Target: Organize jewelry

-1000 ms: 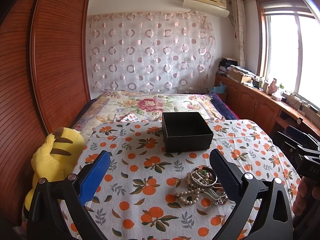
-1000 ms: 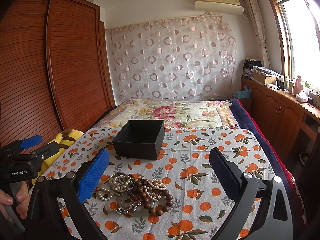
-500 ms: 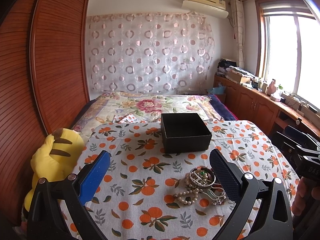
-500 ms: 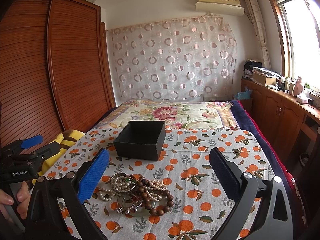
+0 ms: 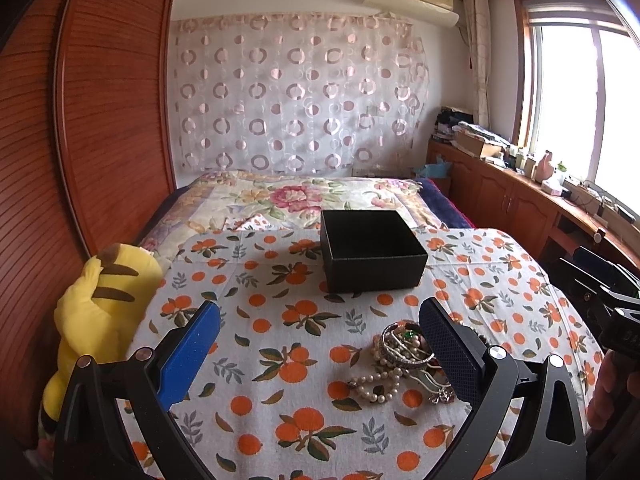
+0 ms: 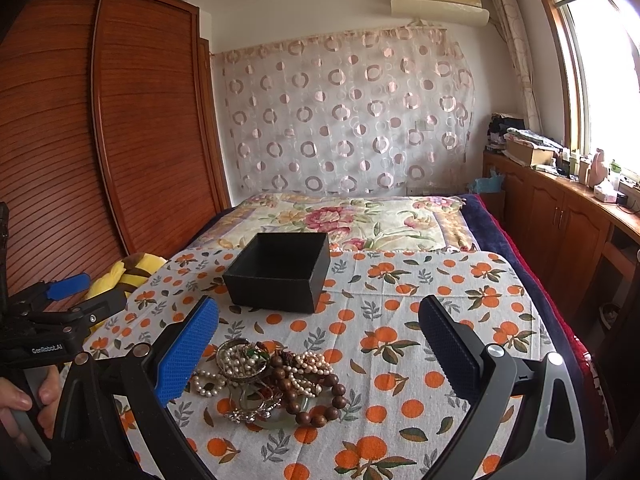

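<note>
The jewelry pile (image 6: pixel 268 380) lies on the orange-print cloth (image 6: pixel 400 320), at about 6 o'clock from the open black box (image 6: pixel 280 272) and well apart from it. It looks a light, loose tangle: pearl strands (image 6: pixel 208 384), a dark wooden bead bracelet (image 6: pixel 320 400), a stack of bangles (image 5: pixel 404 350) and some small metal pieces, all interlaced. Strands will likely slip and drag neighbours along, so a stiff ring such as the bangles, or the chunky wooden beads, seems the surest place to pinch. The right gripper (image 6: pixel 320 344) hovers over the pile, jaws spread wide, holding nothing. The left gripper (image 5: pixel 320 352) is equally wide and empty, with the pile at 3 o'clock beside its dark pad. That pad covers part of the heap in the left view. How the pieces are knotted underneath cannot be made out, and the box floor is mostly hidden by its walls.
</note>
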A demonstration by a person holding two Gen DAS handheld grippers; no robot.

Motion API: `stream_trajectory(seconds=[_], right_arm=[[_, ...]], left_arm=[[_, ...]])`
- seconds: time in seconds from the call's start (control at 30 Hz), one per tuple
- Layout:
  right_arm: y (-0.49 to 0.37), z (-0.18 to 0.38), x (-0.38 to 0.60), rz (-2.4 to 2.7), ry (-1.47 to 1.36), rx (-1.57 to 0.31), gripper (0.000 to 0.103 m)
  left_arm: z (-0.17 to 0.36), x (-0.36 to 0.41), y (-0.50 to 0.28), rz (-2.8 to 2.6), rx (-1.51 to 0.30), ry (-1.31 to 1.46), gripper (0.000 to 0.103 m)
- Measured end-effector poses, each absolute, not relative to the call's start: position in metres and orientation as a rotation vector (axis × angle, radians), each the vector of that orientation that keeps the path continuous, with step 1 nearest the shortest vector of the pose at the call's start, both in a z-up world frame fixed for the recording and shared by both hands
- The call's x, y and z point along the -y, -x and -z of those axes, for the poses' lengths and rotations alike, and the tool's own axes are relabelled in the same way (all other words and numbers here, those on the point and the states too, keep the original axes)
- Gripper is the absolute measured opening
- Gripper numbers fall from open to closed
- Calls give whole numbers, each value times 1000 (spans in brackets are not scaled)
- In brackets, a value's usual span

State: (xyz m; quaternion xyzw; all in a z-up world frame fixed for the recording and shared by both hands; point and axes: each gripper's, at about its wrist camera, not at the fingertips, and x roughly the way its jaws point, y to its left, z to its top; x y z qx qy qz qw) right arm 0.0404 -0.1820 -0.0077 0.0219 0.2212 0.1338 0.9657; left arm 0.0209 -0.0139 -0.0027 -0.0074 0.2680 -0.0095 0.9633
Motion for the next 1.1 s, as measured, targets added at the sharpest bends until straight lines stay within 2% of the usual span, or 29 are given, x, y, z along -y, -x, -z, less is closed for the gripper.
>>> stream_trajectory(seconds=[0.7,0.87,1.1], right_arm=[[-58,67,193,-298,-11,-566,100],[-59,77,194,-325,4,-607,92],[-60,89,198,-362,23,-653,75]], left_arm=[[59,15,-48,147,-721,-26,97],[70,28,-60,227,-770,-31,96],[82,51,-75,339,-828,-49,93]])
